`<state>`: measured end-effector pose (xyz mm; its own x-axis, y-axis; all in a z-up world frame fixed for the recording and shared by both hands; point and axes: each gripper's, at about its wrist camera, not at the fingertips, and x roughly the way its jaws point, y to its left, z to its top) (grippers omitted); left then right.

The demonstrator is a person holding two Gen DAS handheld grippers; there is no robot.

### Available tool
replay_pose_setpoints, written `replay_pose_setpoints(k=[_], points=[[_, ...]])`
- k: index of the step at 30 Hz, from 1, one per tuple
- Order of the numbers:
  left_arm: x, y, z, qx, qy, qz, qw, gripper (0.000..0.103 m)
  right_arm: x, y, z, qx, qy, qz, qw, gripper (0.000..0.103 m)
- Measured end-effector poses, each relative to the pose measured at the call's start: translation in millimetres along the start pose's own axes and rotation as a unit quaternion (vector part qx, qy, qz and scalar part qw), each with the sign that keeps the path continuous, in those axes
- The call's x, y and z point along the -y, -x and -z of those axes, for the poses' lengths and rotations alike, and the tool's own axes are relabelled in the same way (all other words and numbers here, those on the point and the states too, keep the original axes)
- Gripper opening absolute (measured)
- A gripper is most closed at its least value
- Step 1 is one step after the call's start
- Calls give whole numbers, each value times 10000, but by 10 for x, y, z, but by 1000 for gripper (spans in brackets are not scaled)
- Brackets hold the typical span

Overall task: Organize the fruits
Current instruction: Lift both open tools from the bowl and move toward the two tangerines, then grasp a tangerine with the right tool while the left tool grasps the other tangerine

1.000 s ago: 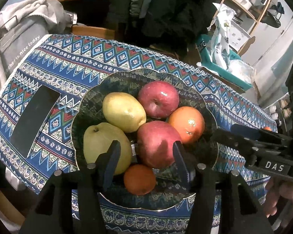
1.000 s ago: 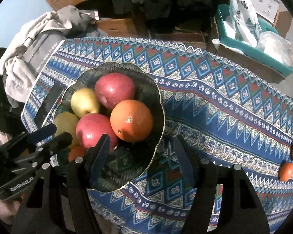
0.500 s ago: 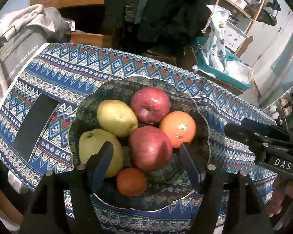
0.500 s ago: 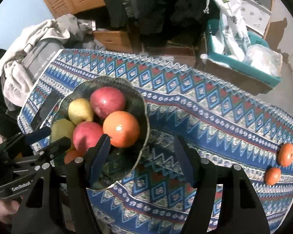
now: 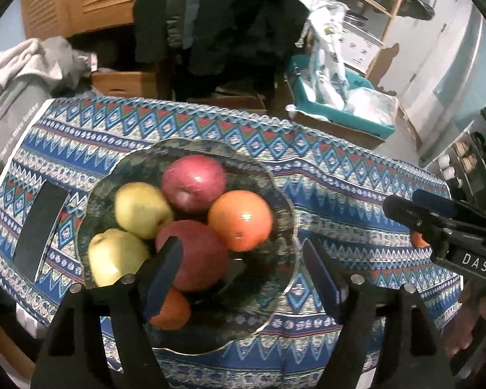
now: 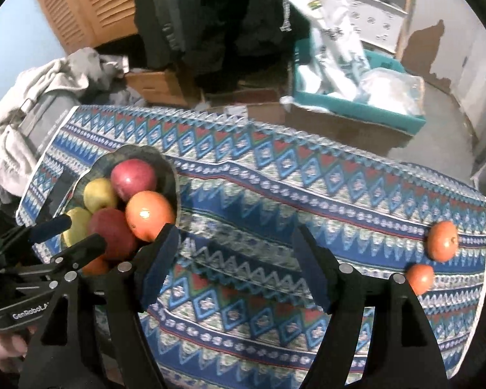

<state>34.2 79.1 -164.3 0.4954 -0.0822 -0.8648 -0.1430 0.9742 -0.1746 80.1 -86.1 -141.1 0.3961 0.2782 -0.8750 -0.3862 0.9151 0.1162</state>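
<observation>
A dark patterned bowl [image 5: 275,194] on the blue patterned tablecloth holds two red apples [image 5: 194,180], two yellow pears [image 5: 142,209], a big orange [image 5: 241,220] and a small orange [image 5: 171,311]. My left gripper [image 5: 239,272] is open and empty above the bowl's near side. My right gripper [image 6: 235,264] is open and empty above bare cloth to the right of the bowl [image 6: 171,171]. Two small oranges [image 6: 442,241] [image 6: 421,278] lie on the cloth at the far right. The right gripper also shows in the left wrist view [image 5: 418,209].
A black flat phone-like slab [image 5: 43,227] lies on the cloth left of the bowl. Beyond the table's far edge are cardboard boxes, a teal bin with plastic bags [image 6: 356,97], hanging dark clothes and a heap of grey cloth [image 6: 32,103].
Both grippers have pulled back and up from the bowl, staying open. The right gripper has swung to the right, so the two loose oranges now sit nearer its view's middle.
</observation>
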Motion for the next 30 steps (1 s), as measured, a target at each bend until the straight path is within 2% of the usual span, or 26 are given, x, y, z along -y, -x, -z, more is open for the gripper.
replay_pose_setpoints(k=[13, 21, 26, 30], points=[[656, 36, -25, 49, -643, 95, 9979, 82, 635, 375, 194, 297, -410, 354, 9981, 77], [1165, 25, -69, 55, -1122, 215, 9934, 83, 1097, 553, 322, 384, -770, 590, 9945, 79], [1457, -27, -125, 54, -1363, 249, 9903, 84, 1372, 577, 396, 302, -881, 726, 9930, 81], [1727, -79, -221, 6, -1518, 418, 9875, 84, 1559, 525, 414, 94, -817, 802, 9934, 81]])
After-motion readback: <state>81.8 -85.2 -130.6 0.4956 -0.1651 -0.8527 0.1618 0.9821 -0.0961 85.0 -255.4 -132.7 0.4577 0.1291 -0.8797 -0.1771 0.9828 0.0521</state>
